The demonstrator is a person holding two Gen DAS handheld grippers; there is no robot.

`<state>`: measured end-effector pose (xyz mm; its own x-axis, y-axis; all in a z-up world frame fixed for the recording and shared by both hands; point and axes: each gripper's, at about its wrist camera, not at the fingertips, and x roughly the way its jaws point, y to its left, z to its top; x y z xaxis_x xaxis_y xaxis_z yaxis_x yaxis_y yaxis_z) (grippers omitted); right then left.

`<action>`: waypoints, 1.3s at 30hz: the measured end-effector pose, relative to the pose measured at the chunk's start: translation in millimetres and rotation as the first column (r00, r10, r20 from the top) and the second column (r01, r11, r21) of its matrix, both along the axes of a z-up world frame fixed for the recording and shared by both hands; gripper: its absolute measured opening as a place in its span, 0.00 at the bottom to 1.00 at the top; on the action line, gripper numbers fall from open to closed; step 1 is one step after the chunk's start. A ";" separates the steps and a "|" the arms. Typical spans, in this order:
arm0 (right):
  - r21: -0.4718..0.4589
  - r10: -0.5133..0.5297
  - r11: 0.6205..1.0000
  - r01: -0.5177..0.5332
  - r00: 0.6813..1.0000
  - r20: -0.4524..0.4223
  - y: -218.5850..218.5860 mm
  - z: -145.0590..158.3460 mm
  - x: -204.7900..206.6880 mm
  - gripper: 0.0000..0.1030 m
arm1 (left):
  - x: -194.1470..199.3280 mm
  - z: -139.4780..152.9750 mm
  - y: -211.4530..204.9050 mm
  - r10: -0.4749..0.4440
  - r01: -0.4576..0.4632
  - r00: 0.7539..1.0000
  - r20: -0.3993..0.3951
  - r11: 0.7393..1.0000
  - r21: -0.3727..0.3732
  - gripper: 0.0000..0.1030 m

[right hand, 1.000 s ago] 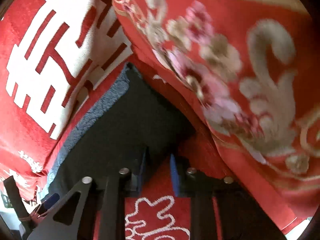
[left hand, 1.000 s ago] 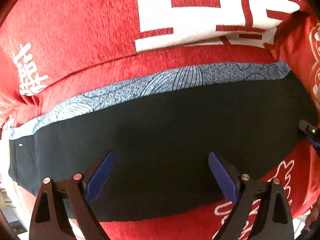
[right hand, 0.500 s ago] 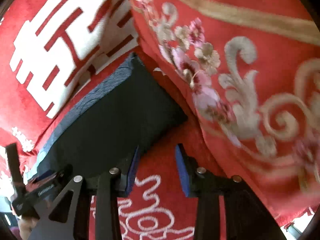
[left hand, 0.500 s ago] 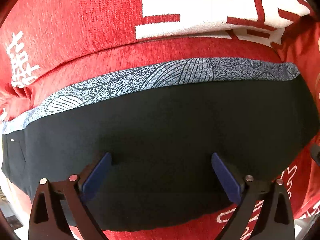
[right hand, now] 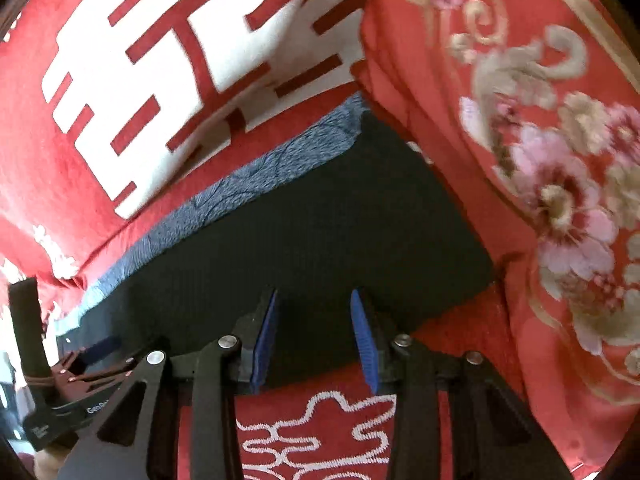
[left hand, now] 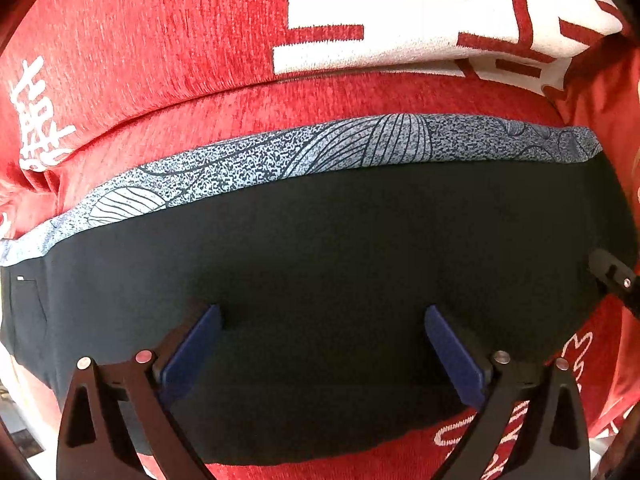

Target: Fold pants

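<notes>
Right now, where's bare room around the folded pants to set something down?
Bare red cover lies beyond the pants' grey patterned band, beside the white emblem. A narrow strip with white embroidery runs along the near edge. The right end is crowded by the floral quilt.

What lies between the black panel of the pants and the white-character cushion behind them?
In the left wrist view, the pants' blue-grey patterned band, then a bare strip of red cover, lie before the cushion.
</notes>
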<state>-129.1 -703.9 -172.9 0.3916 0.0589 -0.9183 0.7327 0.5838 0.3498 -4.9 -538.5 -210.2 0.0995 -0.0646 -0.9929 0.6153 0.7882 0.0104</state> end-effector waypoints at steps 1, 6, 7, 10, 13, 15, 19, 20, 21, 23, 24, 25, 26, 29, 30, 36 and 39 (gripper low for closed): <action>0.009 -0.005 1.000 0.005 1.000 0.005 -0.5 1.0 -3.2 0.39 | 0.6 -0.7 0.3 -0.001 0.001 1.000 -0.002 1.000 0.000 0.99; 0.079 -0.032 0.996 0.029 0.999 0.038 3.1 1.4 -16.2 0.42 | 3.6 -4.4 0.7 -0.004 0.004 1.000 -0.004 1.000 -0.002 0.99; 0.105 -0.047 0.994 0.041 0.998 0.049 4.8 0.6 -21.3 0.43 | 4.3 -5.0 1.1 -0.004 0.004 1.000 -0.006 1.000 -0.004 0.99; 0.169 -0.082 0.983 0.071 0.995 0.058 11.0 -3.3 -33.7 0.48 | 5.6 -6.3 1.4 -0.009 0.009 1.000 -0.010 1.000 -0.009 0.99; 0.218 -0.103 0.972 0.085 0.992 0.076 19.1 -7.8 -46.6 0.48 | 8.2 -8.7 2.0 -0.011 0.010 1.000 -0.017 1.000 -0.016 1.00; 0.241 -0.117 0.966 0.094 0.990 0.081 22.9 -12.2 -52.6 0.48 | 9.9 -10.7 2.2 -0.007 0.007 1.000 -0.022 1.000 -0.016 1.00; 0.275 -0.161 0.953 0.126 0.981 0.110 22.7 -18.3 -60.1 0.48 | 11.7 -12.4 2.0 -0.008 0.007 1.000 -0.025 1.000 -0.016 1.00; 0.278 -0.169 0.952 0.130 0.978 0.121 21.2 -18.3 -59.5 0.48 | 11.7 -12.5 2.1 -0.009 0.008 1.000 -0.023 1.000 -0.017 1.00; 0.280 -0.180 0.950 0.137 0.975 0.132 19.6 -17.9 -59.9 0.48 | 11.6 -12.7 2.2 -0.009 0.009 1.000 -0.021 1.000 -0.018 1.00; 0.292 -0.205 0.944 0.156 0.968 0.146 16.0 -18.1 -60.8 0.48 | 10.9 -12.6 2.8 -0.008 0.008 1.000 -0.016 1.000 -0.019 1.00; 0.298 -0.221 0.940 0.168 0.963 0.152 13.8 -18.5 -61.5 0.48 | 11.1 -13.2 2.8 -0.007 0.007 1.000 -0.014 1.000 -0.020 1.00; 0.302 -0.234 0.936 0.179 0.959 0.157 11.9 -18.7 -62.1 0.48 | 11.1 -13.5 3.0 -0.006 0.006 1.000 -0.012 1.000 -0.020 1.00; 0.305 -0.243 0.934 0.186 0.957 0.161 10.8 -18.5 -62.3 0.48 | 10.0 -12.8 3.0 -0.005 0.005 1.000 -0.010 1.000 -0.021 1.00; 0.310 -0.254 0.930 0.196 0.954 0.161 9.8 -17.8 -62.6 0.48 | 6.4 -10.4 4.0 -0.004 0.004 1.000 -0.005 1.000 -0.024 1.00; 0.309 -0.256 0.931 0.195 0.952 0.170 10.0 -17.4 -62.5 0.49 | 4.6 -9.1 5.1 -0.004 0.004 1.000 -0.003 1.000 -0.025 1.00; 0.314 -0.321 0.919 0.238 0.915 0.245 3.5 -16.9 -69.4 0.51 | 2.1 -7.6 7.4 -0.001 0.001 1.000 0.001 1.000 -0.023 1.00; 0.292 -0.350 0.918 0.267 0.892 0.286 -2.1 -16.6 -66.3 0.51 | 1.2 -6.7 7.5 0.000 0.001 1.000 0.005 1.000 -0.025 1.00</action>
